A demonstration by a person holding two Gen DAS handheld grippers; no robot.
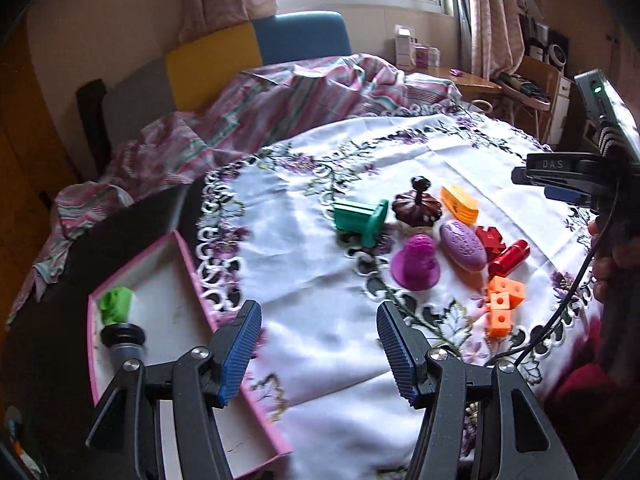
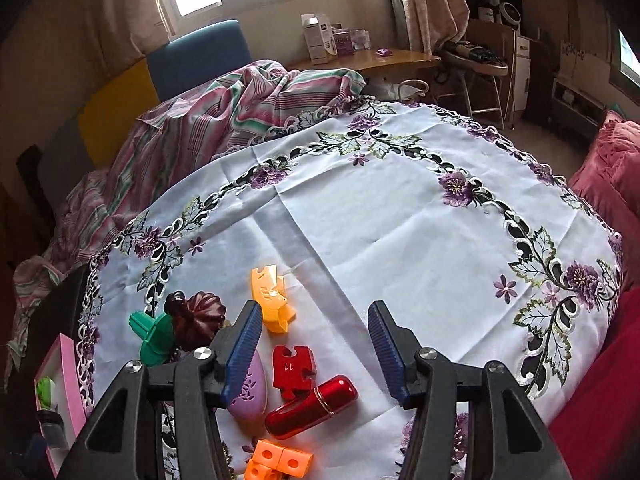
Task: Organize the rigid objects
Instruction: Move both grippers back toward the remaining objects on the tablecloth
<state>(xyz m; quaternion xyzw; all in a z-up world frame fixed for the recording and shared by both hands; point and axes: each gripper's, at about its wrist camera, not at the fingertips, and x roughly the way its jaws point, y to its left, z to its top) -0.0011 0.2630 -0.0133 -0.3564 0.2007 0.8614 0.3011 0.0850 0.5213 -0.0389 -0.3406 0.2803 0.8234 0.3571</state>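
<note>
Left wrist view: the left gripper [image 1: 318,322] hangs over the embroidered tablecloth [image 1: 320,272] with its blue pads apart and nothing between them, only bare cloth in the gap. The pile of small objects lies beyond and to the right of the fingertips, well clear of them: a green stand [image 1: 362,218], a dark brown lid [image 1: 418,204], a purple cone piece [image 1: 416,262], a lilac oval [image 1: 463,245], a red puzzle piece [image 1: 491,238], a red capsule [image 1: 509,258], a yellow-orange clip [image 1: 460,202] and linked orange cubes [image 1: 502,304]. To the left of the fingers a pink-rimmed tray [image 1: 188,256] holds a bright green lump [image 1: 116,304] touching a grey stopper [image 1: 122,344]; the left finger covers part of the tray's near rim. The right gripper [image 1: 560,184] enters at the right edge, cut off, its jaws not readable there. In the right wrist view the right gripper [image 2: 316,316] is also released and empty, its pads apart; the red puzzle piece [image 2: 293,372] and red capsule [image 2: 312,406] lie in the near part of the gap, lower than the tips and untouched, while the lilac oval [image 2: 250,396] is half hidden behind the left finger. The orange cubes [image 2: 276,460] are cut off at the bottom edge.
</note>
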